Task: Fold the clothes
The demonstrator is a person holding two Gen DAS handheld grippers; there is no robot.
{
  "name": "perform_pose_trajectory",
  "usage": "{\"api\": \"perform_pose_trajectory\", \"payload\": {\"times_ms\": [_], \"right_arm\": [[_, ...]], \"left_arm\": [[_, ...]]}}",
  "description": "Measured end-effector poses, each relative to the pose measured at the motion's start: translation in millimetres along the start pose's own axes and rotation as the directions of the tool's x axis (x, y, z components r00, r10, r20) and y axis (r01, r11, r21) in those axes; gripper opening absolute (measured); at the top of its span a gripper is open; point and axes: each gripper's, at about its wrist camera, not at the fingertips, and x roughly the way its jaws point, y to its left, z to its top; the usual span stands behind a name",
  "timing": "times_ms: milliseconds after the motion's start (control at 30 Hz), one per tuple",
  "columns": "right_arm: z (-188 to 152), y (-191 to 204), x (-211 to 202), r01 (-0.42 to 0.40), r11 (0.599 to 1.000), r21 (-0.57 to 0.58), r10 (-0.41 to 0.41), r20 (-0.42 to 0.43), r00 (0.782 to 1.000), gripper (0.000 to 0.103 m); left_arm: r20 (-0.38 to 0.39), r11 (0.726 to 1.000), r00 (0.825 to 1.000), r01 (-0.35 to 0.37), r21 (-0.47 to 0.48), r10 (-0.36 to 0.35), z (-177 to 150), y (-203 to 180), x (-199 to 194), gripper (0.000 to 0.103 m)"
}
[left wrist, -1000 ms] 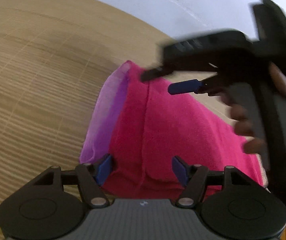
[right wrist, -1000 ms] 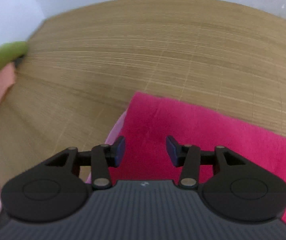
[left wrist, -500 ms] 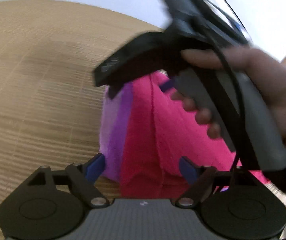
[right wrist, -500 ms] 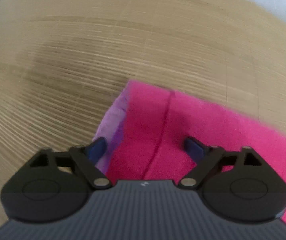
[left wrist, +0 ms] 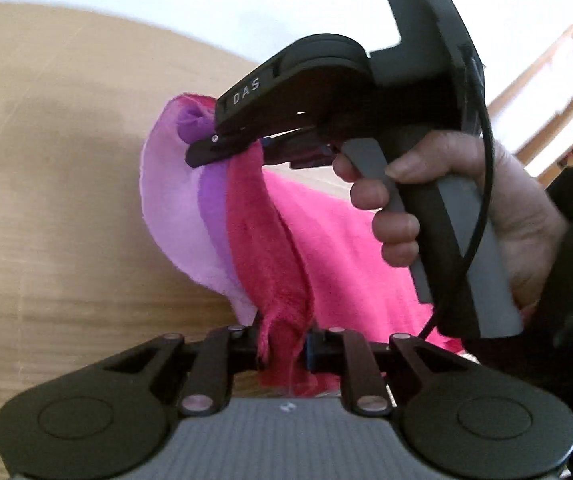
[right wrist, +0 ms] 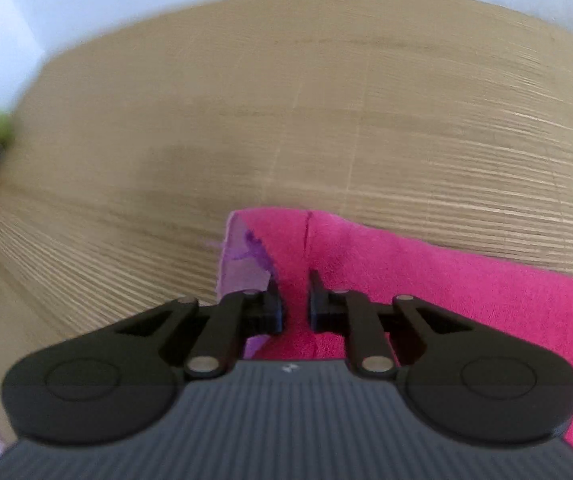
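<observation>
A: Wooden table (right wrist: 326, 120) is carrying the pink fleece cloth (right wrist: 446, 280), lilac underside showing. Both tongs are closing on its edge.

B: Left gripper (left wrist: 284, 346) is pinching a lifted fold. Only its camera is showing the hand (left wrist: 466, 208) tilting the right gripper (left wrist: 226, 148) down onto the corner.

A: Right gripper's (right wrist: 294, 304) own camera is showing cloth between its pads.
</observation>
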Motion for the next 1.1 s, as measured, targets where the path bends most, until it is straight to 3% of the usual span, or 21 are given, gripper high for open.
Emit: {"api": "perform_pose_trajectory", "payload": {"times_ms": [67,167,333,467,533,567,667,733,767,867,1000,1100], "right_arm": [[-3,-22,-22,-0.084,0.995,0.059,0.081,0.066,0.995,0.015],[-10,-66,-57,-0.214,0.965,0.151,0.188,0.171,0.967,0.015],[-34,-148,-87,-0.331,0.906,0.265,0.248,0.302,0.921,0.015],[-53,-210,-89,-0.313,0.890,0.331,0.211,0.310,0.927,0.018],[-60,-233,-80,-0.242,0.905,0.350,0.153,0.262,0.953,0.025],[-63,-243,-76,-0.192,0.914,0.358,0.112,0.232,0.966,0.028],[-69,-267,-81,-0.120,0.926,0.357,0.042,0.218,0.975,0.028],[-72,-274,-98,-0.134,0.932,0.335,0.044,0.263,0.964,0.030],[-72,-273,-105,-0.127,0.939,0.320,0.034,0.283,0.959,0.036],[-75,-261,-132,-0.133,0.968,0.213,0.051,0.350,0.935,0.037],[-85,-228,-133,-0.242,0.968,0.066,0.202,0.368,0.908,0.037],[-102,-216,-100,-0.259,0.966,0.022,0.243,0.284,0.928,0.034]], "left_arm": [[0.003,0.998,1.000,-0.013,0.065,0.013,6,-23,1,0.017],[0.002,0.988,1.000,0.014,0.151,-0.015,15,-59,4,0.018],[-0.047,0.968,0.999,0.018,0.252,-0.007,25,-115,40,0.018],[-0.119,0.963,0.992,0.005,0.268,0.028,19,-144,88,0.024],[-0.161,0.967,0.986,-0.011,0.253,0.053,15,-152,111,0.036],[-0.181,0.970,0.981,-0.021,0.242,0.066,13,-155,119,0.038],[-0.197,0.975,0.977,-0.036,0.220,0.080,10,-164,126,0.043],[-0.164,0.976,0.982,-0.060,0.211,0.096,16,-159,115,0.057],[-0.137,0.975,0.984,-0.080,0.208,0.110,18,-159,107,0.057],[-0.068,0.974,0.990,-0.111,0.197,0.127,21,-154,83,0.064],[-0.023,0.976,0.985,-0.167,0.143,0.172,30,-153,79,0.069],[-0.059,0.966,0.972,-0.217,0.143,0.228,6,-139,104,0.067]]}}
